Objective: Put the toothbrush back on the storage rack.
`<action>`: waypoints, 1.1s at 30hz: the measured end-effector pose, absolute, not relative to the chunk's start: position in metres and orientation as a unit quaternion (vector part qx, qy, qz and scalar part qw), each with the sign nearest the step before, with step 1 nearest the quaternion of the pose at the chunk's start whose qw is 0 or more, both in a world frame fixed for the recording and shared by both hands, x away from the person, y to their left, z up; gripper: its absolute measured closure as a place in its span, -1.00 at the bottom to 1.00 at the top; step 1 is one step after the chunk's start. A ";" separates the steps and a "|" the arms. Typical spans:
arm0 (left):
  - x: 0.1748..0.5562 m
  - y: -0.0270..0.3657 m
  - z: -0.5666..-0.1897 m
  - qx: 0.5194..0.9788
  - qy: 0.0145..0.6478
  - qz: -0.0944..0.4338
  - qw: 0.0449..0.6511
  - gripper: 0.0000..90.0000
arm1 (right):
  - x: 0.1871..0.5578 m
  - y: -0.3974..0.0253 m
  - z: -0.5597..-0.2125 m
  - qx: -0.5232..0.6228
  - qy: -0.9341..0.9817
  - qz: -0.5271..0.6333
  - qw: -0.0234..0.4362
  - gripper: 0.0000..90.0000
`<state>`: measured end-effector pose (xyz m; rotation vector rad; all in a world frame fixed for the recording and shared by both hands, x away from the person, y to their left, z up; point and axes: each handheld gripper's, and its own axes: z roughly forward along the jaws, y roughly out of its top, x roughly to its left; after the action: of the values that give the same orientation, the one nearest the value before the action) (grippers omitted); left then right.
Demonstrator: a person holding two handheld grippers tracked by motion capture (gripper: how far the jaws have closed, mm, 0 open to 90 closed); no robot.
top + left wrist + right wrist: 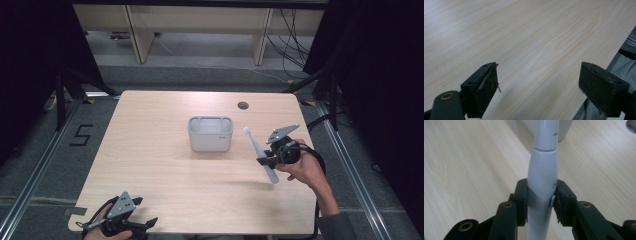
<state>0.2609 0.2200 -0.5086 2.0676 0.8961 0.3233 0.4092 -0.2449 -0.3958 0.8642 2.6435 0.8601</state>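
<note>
A white electric toothbrush (260,152) is held off the table at the right, head pointing up and toward the far side, a little to the left. My right gripper (267,161) is shut on its handle (542,182), the jaws pressing both sides of the white body. A pale grey open box (210,133) stands in the middle of the table, just left of the brush head. My left gripper (131,223) rests at the near left edge of the table, open, with bare wood between its jaws (537,82).
The light wood table (150,165) has a round cable hole (243,105) at the far right. Black cables (320,165) trail off the right edge. Table legs and wires stand beyond the far edge.
</note>
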 end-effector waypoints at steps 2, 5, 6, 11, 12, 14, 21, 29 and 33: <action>0.261 0.220 -0.508 0.824 0.359 0.130 0.419 -0.66 | 0.410 -0.246 -0.395 0.287 0.897 0.310 0.128 0.49; 0.261 0.221 -0.507 0.829 0.356 0.129 0.413 -0.67 | 0.411 -0.247 -0.395 0.288 0.892 0.325 0.125 0.49; 0.261 0.221 -0.508 0.829 0.355 0.129 0.412 -0.67 | 0.411 -0.246 -0.395 0.289 0.886 0.337 0.132 0.49; 0.262 0.222 -0.507 0.833 0.351 0.135 0.405 -0.67 | 0.411 -0.243 -0.398 0.303 0.866 0.374 0.135 0.49; 0.262 0.223 -0.507 0.833 0.351 0.136 0.405 -0.66 | 0.412 -0.242 -0.398 0.301 0.864 0.379 0.138 0.49; 0.262 0.223 -0.508 0.833 0.350 0.137 0.406 -0.66 | 0.412 -0.241 -0.399 0.306 0.861 0.381 0.139 0.49; 0.262 0.223 -0.507 0.832 0.351 0.138 0.408 -0.66 | 0.414 -0.233 -0.400 0.297 0.838 0.425 0.169 0.49; 0.261 0.222 -0.507 0.827 0.355 0.135 0.416 -0.67 | 0.417 -0.232 -0.397 0.301 0.817 0.459 0.177 0.49; 0.262 0.223 -0.507 0.832 0.351 0.138 0.408 -0.67 | 0.418 -0.232 -0.397 0.294 0.809 0.472 0.190 0.49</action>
<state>0.2617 0.2229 -0.5069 2.0961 0.8841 0.3490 0.4180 -0.2319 -0.3966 0.8255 2.2744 1.3269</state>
